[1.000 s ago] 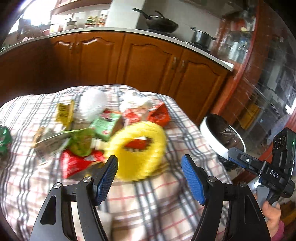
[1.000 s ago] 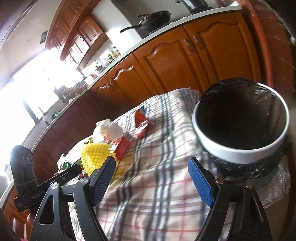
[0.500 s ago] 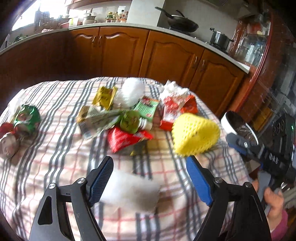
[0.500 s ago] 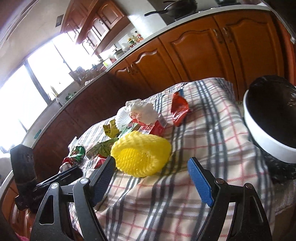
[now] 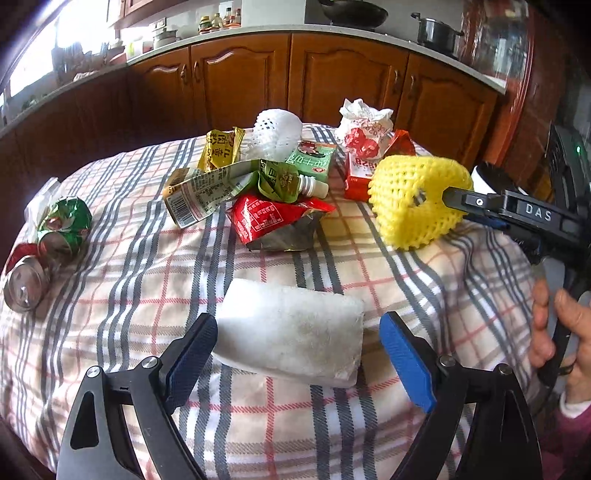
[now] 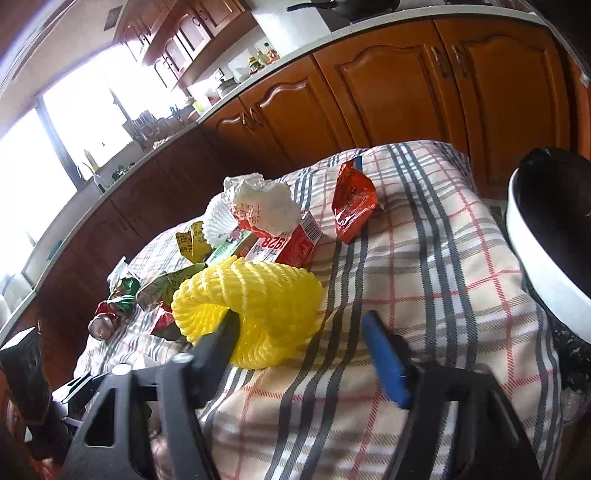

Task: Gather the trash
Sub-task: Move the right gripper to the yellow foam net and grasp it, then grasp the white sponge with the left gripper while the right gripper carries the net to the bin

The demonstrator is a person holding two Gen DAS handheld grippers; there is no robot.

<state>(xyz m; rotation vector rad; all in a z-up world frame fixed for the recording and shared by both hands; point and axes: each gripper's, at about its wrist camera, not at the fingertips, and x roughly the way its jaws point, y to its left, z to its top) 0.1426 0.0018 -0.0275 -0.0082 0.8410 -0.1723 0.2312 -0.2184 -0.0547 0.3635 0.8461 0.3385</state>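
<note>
Your left gripper [image 5: 297,354], jaws wide, straddles the white foam block [image 5: 291,332] to grasp it, while your right gripper [image 6: 299,343], also open and holding nothing, closes around the yellow foam net [image 6: 255,310] beside that block.

We're in a home kitchen here. Warm brown wooden cabinets [image 5: 332,81] with arched door panels curve round the back, under a pale countertop [image 6: 369,33]. On it, a dark wok [image 5: 351,11] and a steel pot [image 5: 436,31], with bottles and jars [image 5: 218,22] farther left. Bright windows [image 6: 55,147] sit on the left. Up front, a table in a plaid cloth [image 5: 129,295], a lined bin [image 6: 546,236] at its right edge.
</note>
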